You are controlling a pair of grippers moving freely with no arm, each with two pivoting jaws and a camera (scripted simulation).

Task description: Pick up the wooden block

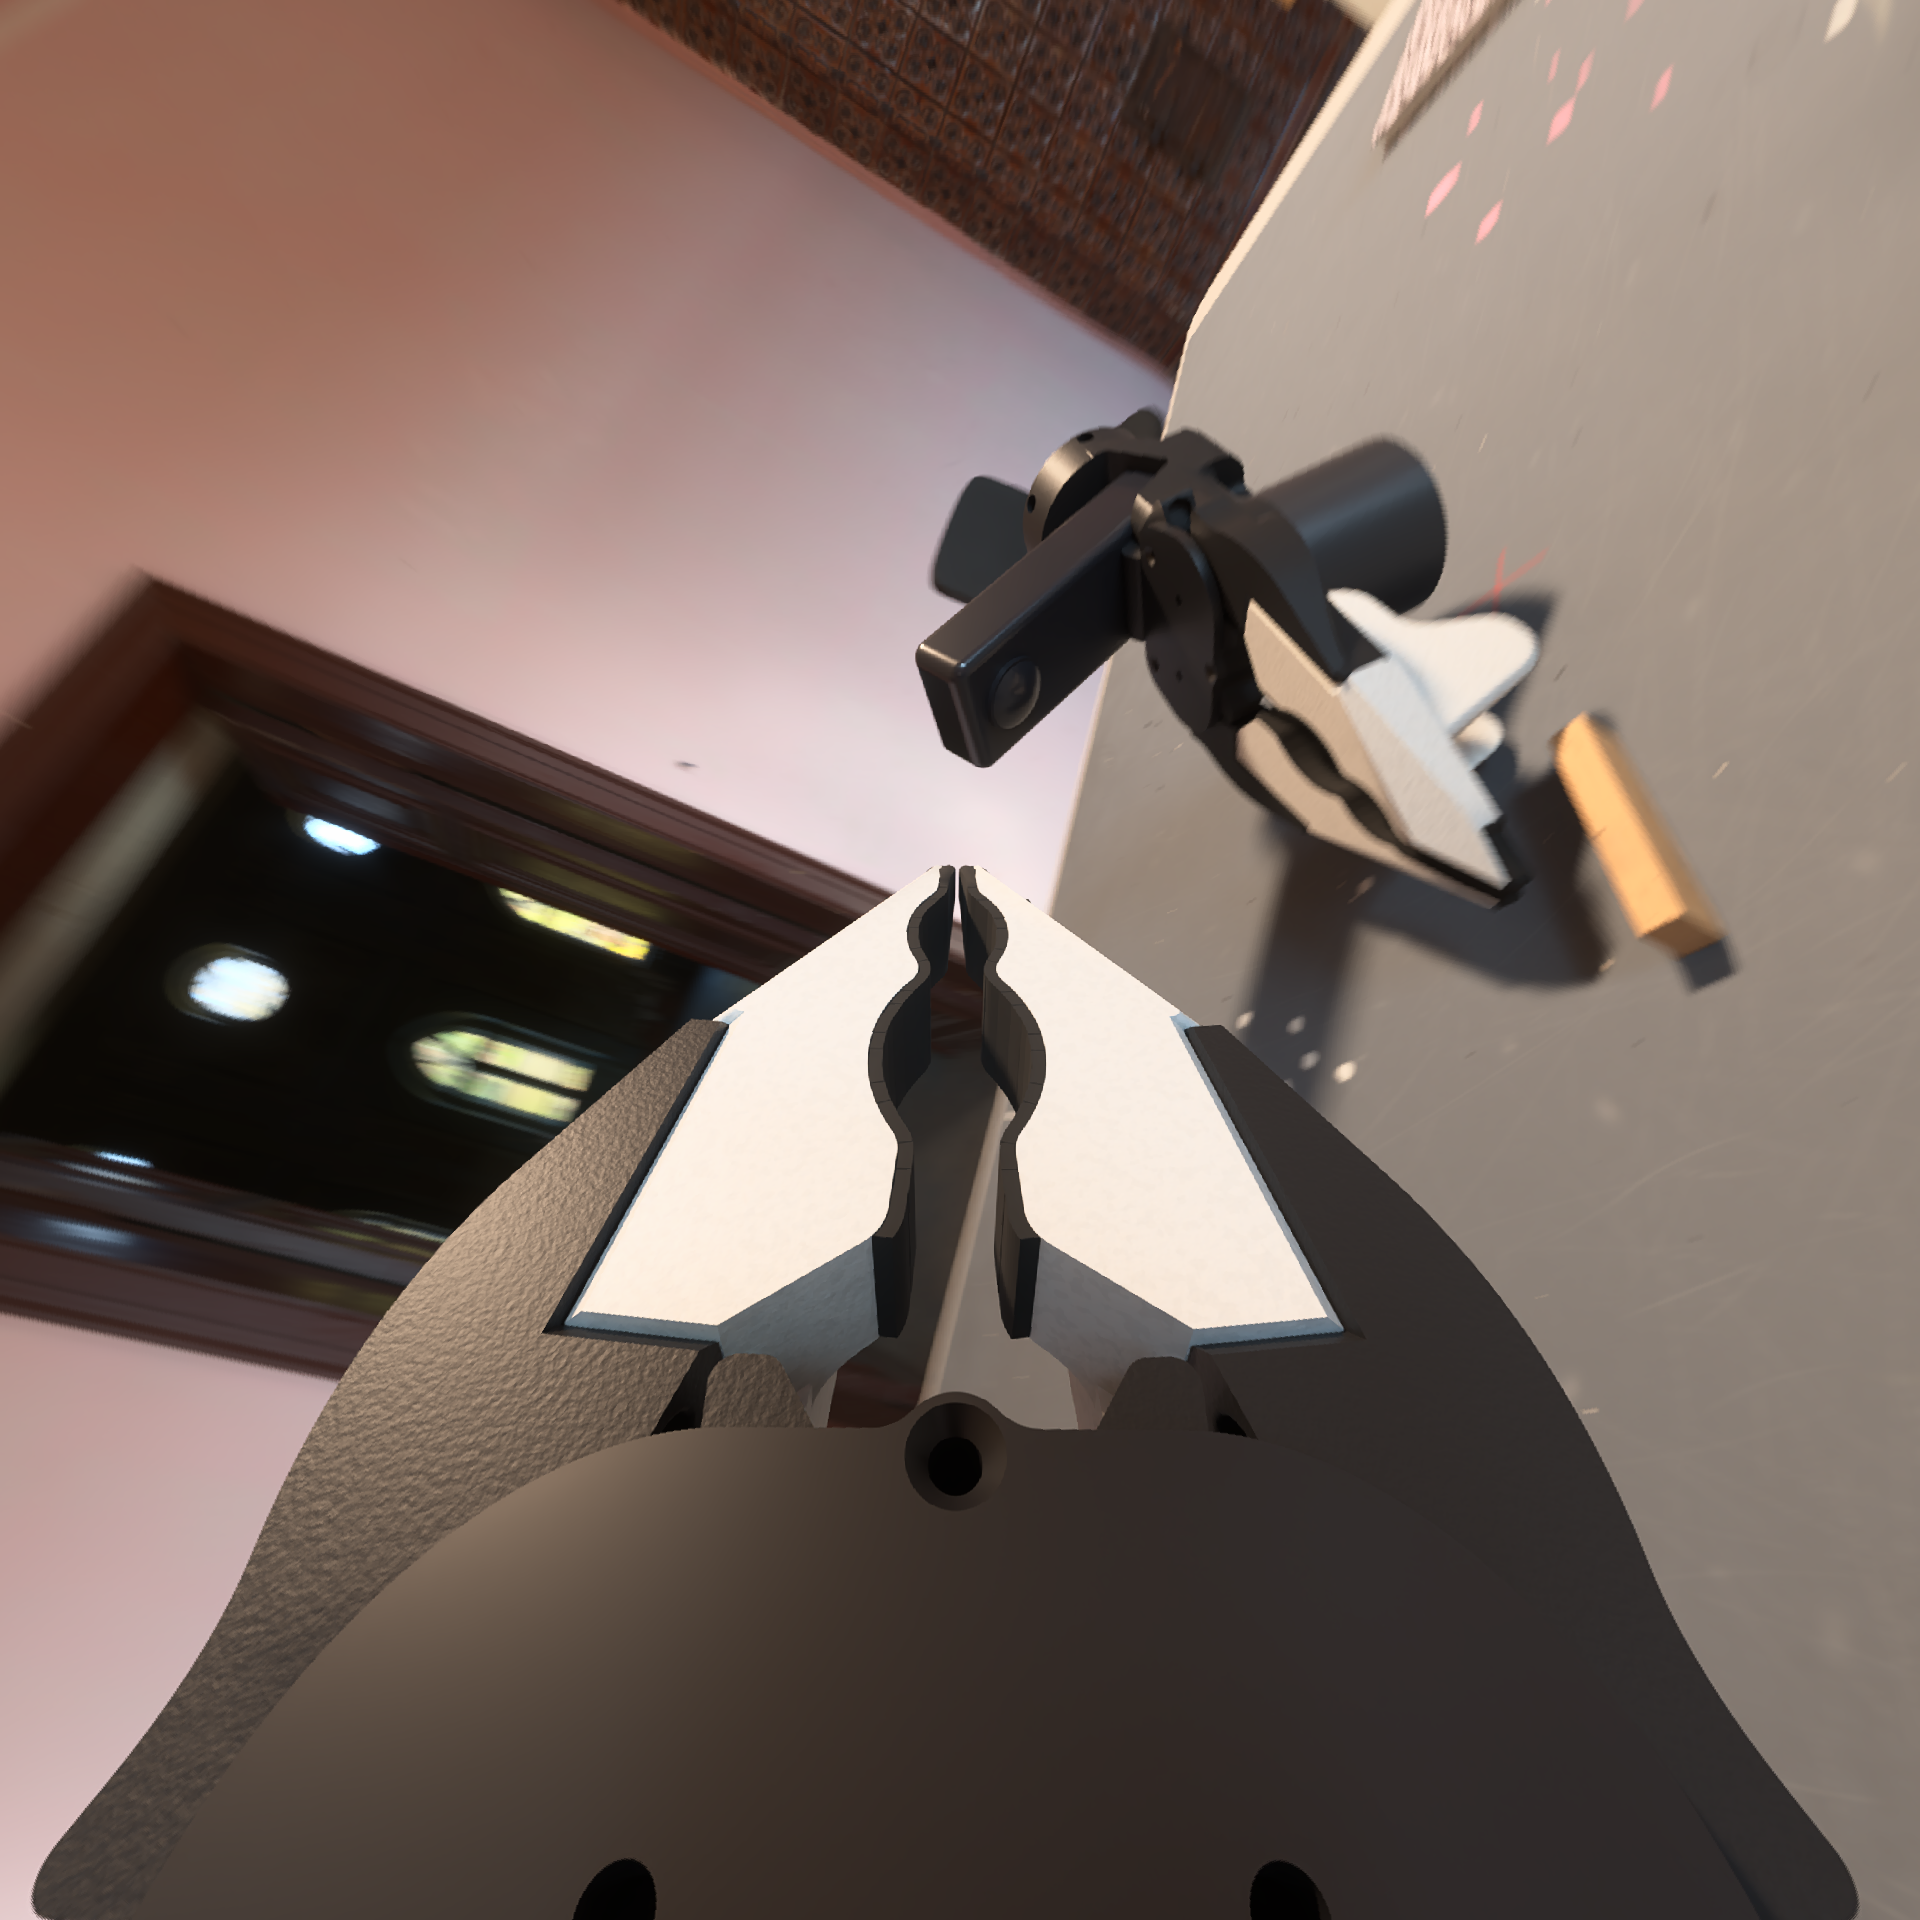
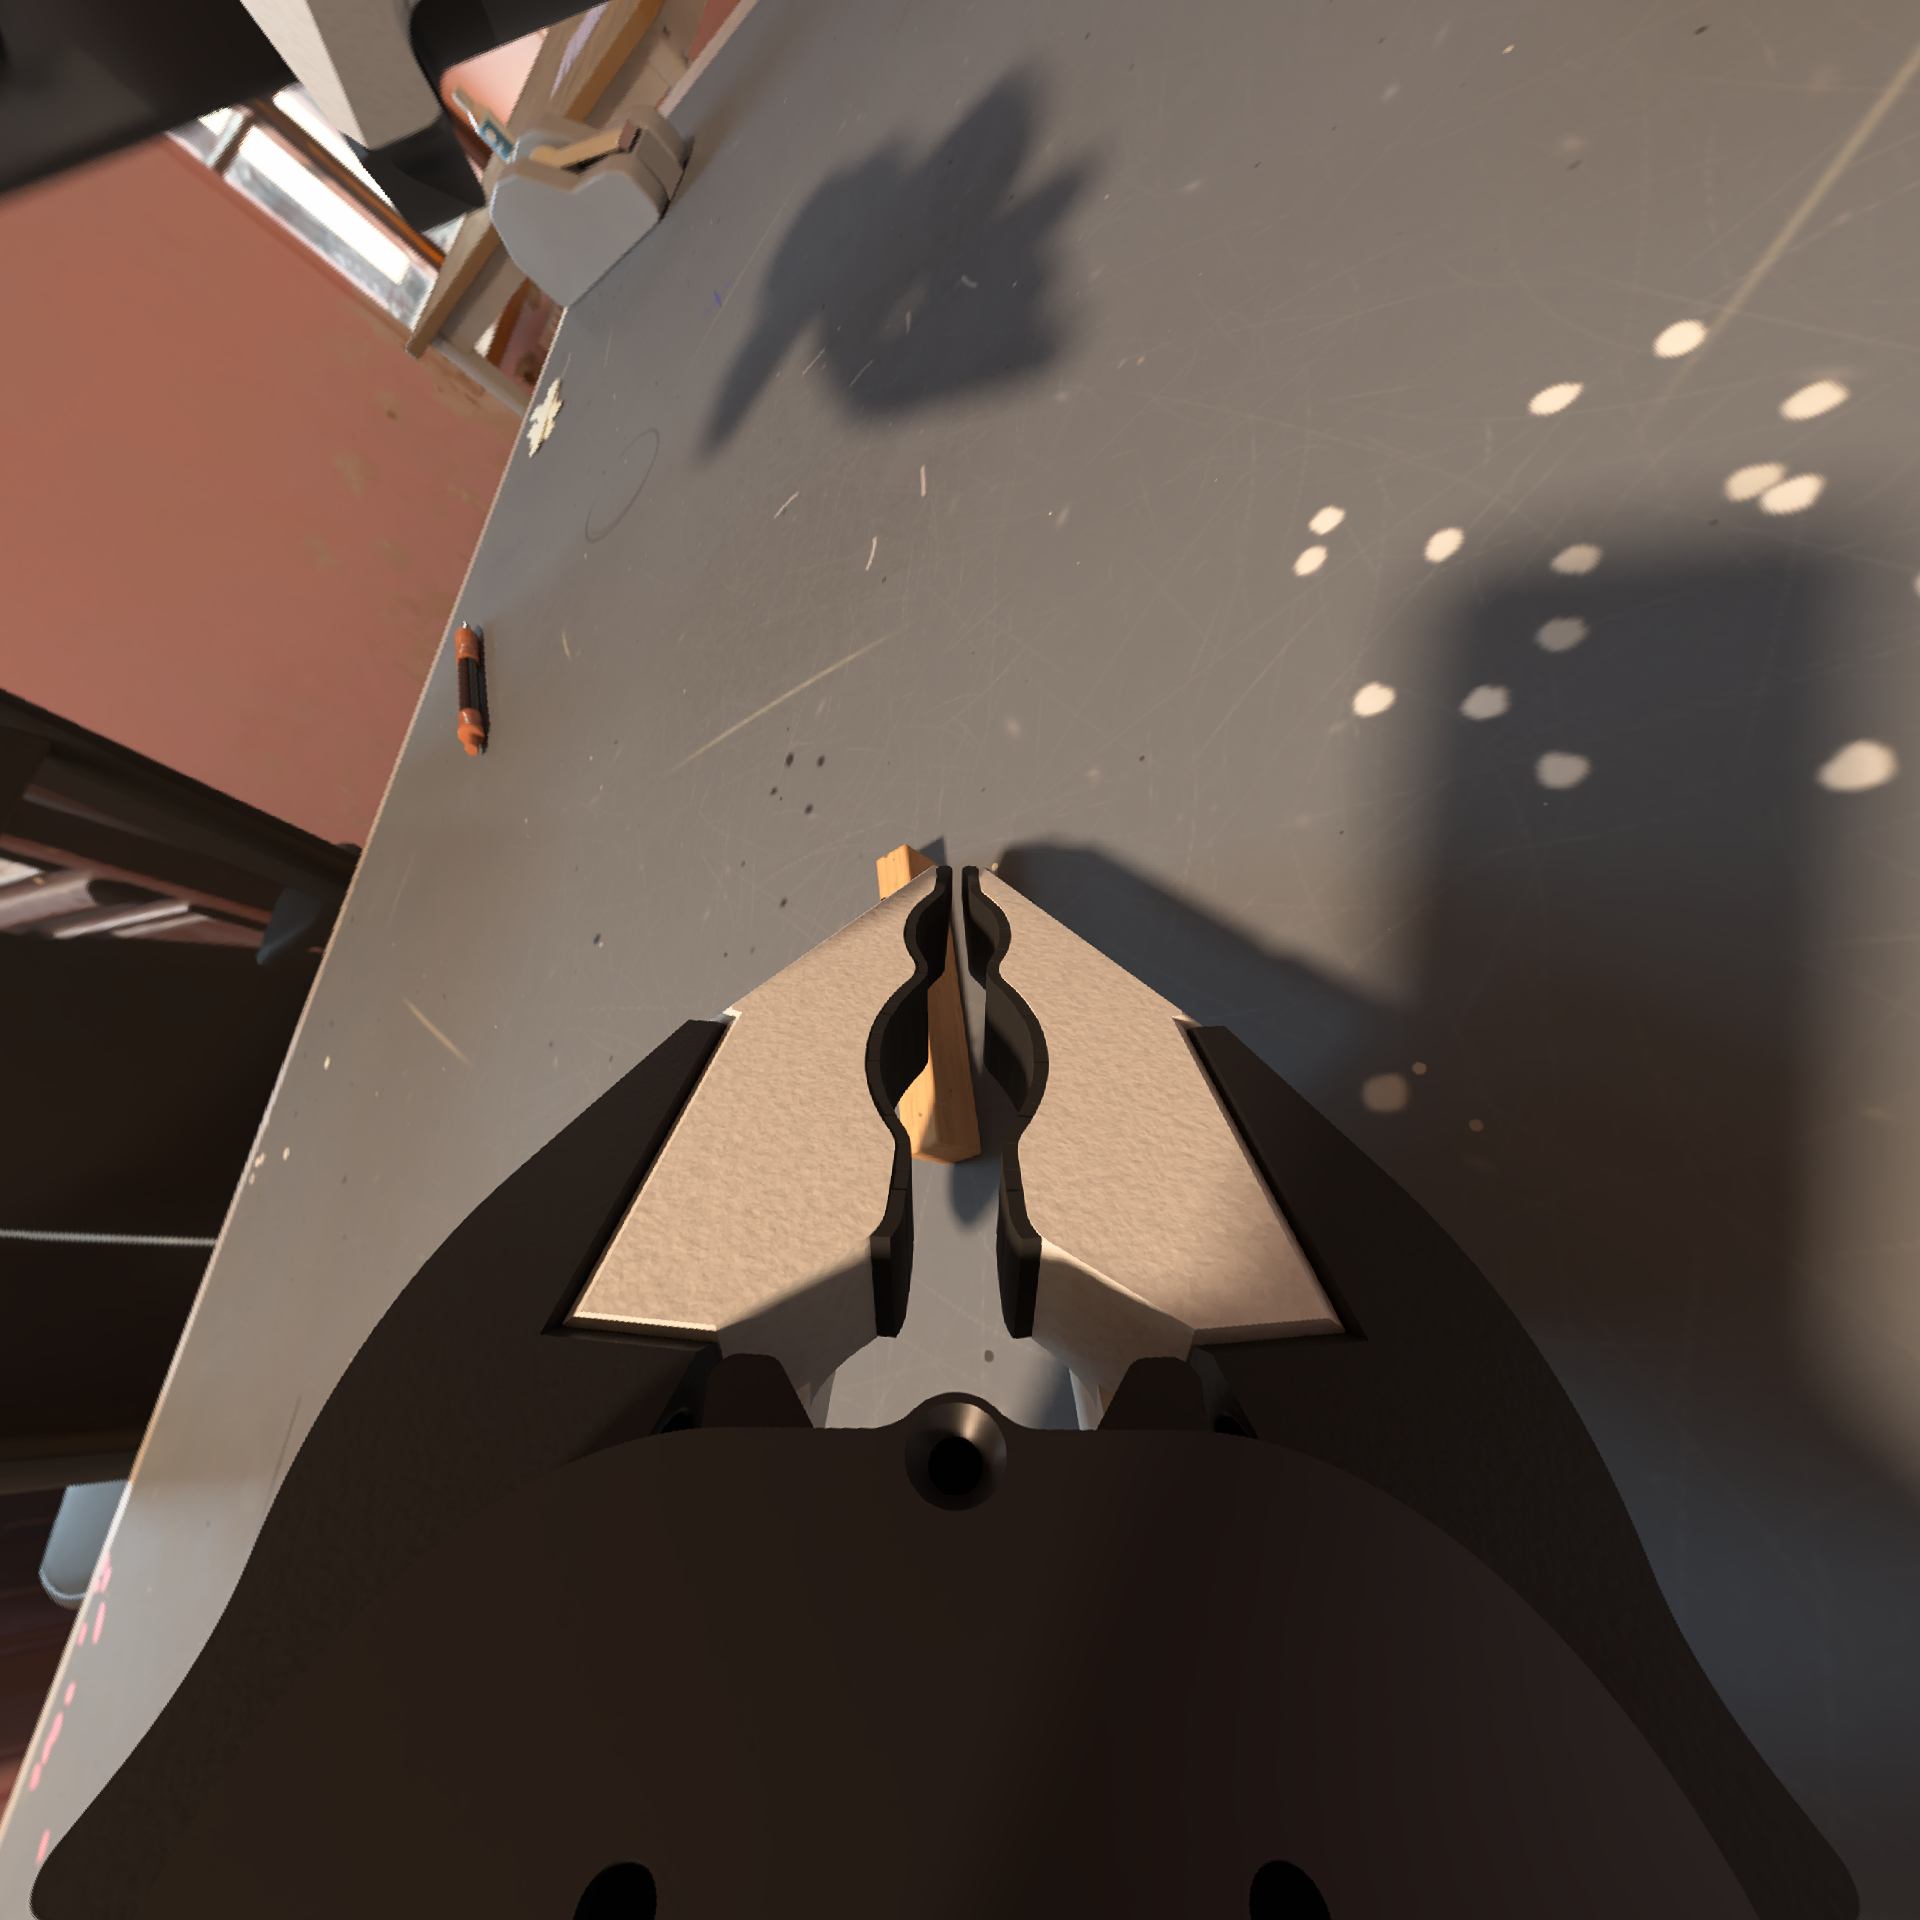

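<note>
Fingertips of my right gripper (image 2: 956, 871) sit together, with only a thin slit between them. Through the gap between the fingers I see the wooden block (image 2: 943, 1049) lying flat on the grey table (image 2: 1195, 623) below, one end poking out past the left fingertip. Nothing is clamped: in the left wrist view, the block (image 1: 1633, 833) rests on the tabletop just beside the right gripper (image 1: 1496, 883), apart from its tips. My left gripper (image 1: 956, 871) is also closed on nothing, pointing past the table edge toward a pale wall and a dark wood-framed opening (image 1: 343, 997). Farther along the table, near its left edge in the right wrist view, lies a small orange-and-black cylinder (image 2: 471, 688). At the far corner stands a grey clamp-like fixture (image 2: 582, 213).
</note>
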